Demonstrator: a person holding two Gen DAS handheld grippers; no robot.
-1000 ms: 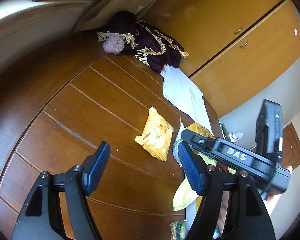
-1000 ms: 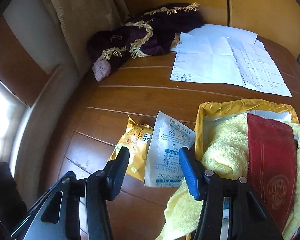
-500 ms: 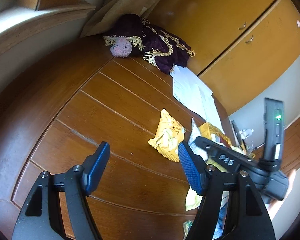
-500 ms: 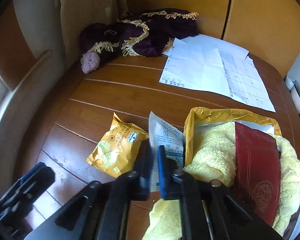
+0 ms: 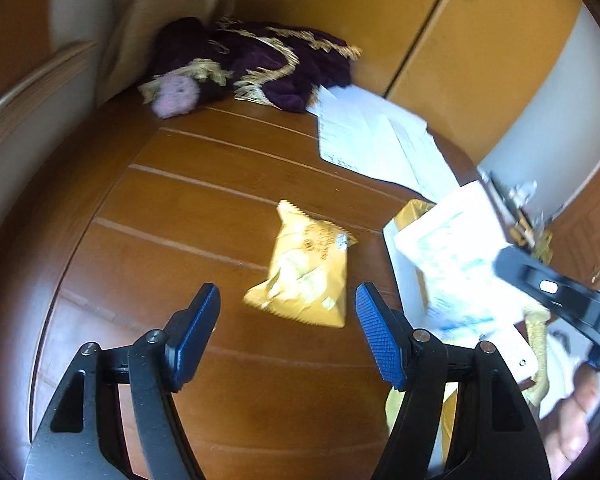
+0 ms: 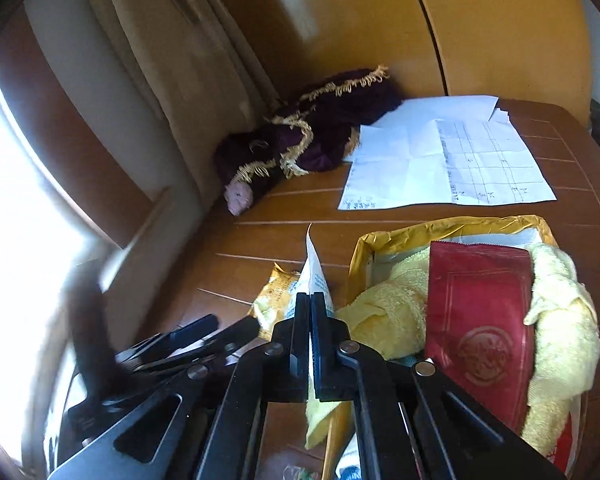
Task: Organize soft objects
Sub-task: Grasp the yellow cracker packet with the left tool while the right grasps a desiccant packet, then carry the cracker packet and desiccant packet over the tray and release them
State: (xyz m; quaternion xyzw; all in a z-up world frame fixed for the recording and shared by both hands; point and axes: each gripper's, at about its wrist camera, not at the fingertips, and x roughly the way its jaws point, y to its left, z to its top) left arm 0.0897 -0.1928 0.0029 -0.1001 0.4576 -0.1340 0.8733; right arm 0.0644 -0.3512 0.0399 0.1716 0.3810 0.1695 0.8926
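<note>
Left wrist view: the wooden table (image 5: 204, 208) holds a yellow snack bag (image 5: 306, 276) straight ahead of the wide-open, empty left gripper (image 5: 288, 332), its long axis pointing away. Right gripper (image 6: 311, 308) is clamped on a white packet (image 6: 315, 276), lifted beside the yellow bag (image 6: 452, 228).

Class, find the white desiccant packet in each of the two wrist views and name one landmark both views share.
Left wrist view: the white desiccant packet is at right of centre, lifted above the table, right of the yellow snack bag.
Right wrist view: it stands edge-on at lower centre, pinched in the shut right tool.
Shared landmark: the purple fringed cloth at the table's far edge.
</note>
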